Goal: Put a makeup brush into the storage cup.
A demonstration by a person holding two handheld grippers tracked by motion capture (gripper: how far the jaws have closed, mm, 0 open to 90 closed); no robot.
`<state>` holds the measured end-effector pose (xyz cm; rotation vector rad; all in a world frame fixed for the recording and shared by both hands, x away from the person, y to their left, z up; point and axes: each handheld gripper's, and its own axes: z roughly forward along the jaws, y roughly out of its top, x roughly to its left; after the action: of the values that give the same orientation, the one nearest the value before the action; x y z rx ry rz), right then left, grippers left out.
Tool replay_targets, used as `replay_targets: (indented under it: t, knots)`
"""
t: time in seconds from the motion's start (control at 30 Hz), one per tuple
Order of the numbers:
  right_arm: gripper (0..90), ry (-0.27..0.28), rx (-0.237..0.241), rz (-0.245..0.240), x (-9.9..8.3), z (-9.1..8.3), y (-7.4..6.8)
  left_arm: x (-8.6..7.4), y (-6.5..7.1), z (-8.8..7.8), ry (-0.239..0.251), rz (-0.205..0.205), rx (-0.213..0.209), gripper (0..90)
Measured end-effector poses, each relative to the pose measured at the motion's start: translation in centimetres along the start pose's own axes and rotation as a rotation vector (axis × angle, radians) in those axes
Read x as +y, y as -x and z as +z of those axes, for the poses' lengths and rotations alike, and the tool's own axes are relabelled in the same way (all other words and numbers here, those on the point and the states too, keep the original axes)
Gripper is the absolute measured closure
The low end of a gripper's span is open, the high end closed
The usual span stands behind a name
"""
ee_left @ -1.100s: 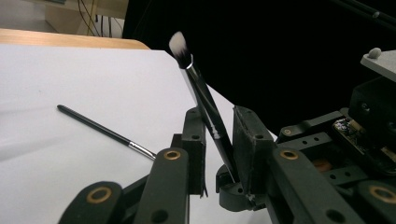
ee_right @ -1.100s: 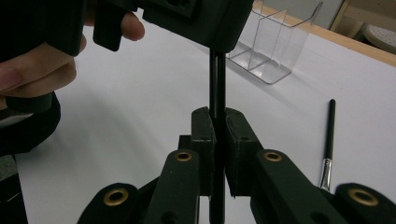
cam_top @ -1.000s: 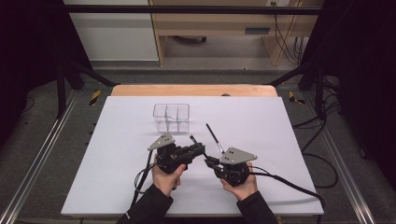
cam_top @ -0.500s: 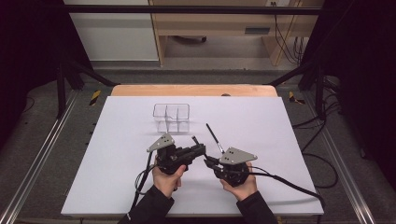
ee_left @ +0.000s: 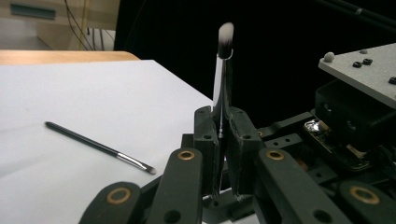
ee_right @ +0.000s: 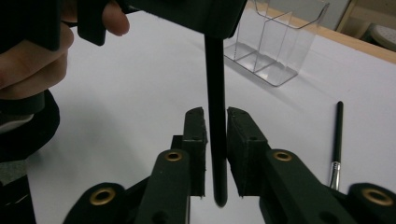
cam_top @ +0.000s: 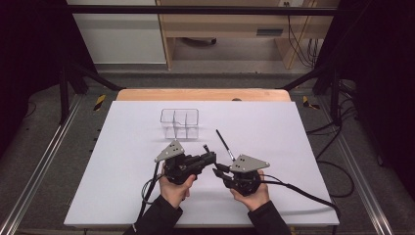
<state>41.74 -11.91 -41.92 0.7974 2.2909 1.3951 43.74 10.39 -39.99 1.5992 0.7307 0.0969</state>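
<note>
My left gripper (ee_left: 223,135) is shut on a thin black makeup brush (ee_left: 223,70), which stands up with its white bristle tip on top. In the high view that left gripper (cam_top: 211,157) points right, tip to tip with my right gripper (cam_top: 218,170). The brush's black handle (ee_right: 215,93) hangs between the jaws of the right gripper (ee_right: 216,140). Those jaws have just been opening and stand a hair off the handle on both sides. A second thin black brush (cam_top: 225,145) lies on the white table (cam_top: 122,161) just beyond the grippers.
A clear plastic organizer (cam_top: 180,122) with several compartments stands upright on the table beyond the hands. The lying brush (ee_right: 337,140) is to the right of my right gripper's jaws. A hand (ee_right: 28,51) holding the left gripper is close on the left there.
</note>
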Motion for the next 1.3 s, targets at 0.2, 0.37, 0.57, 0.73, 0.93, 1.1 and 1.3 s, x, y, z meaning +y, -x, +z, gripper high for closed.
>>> replay_targets:
  t: [0.2,0.37,0.57,0.73,0.93,1.1,1.3]
  knots:
    - [59.1,0.007,-0.007,0.022,0.2,-0.5,0.1,0.6,-0.3,-1.2,-0.003,0.031,0.042,83.2]
    - [45.0,0.026,-0.031,0.062,0.4,-0.9,0.3,1.0,-0.6,-2.2,-0.01,0.055,0.076,83.2]
    - [31.8,0.05,-0.076,0.118,0.3,-1.7,1.2,1.4,-0.9,-3.2,-0.016,0.067,0.101,83.2]
    - [22.8,0.056,-0.111,0.156,0.2,-2.3,2.0,1.6,-1.2,-4.0,-0.023,0.071,0.116,83.2]
    - [16.4,0.056,-0.147,0.185,0.0,-2.9,2.7,1.8,-1.3,-4.4,-0.03,0.074,0.129,83.2]
    - [12.2,0.039,-0.161,0.196,-0.2,-3.2,3.2,2.2,-1.5,-4.8,-0.037,0.08,0.142,83.2]
    - [9.4,0.019,-0.184,0.205,-0.5,-3.3,3.7,3.0,-1.7,-5.2,-0.051,0.097,0.166,83.2]
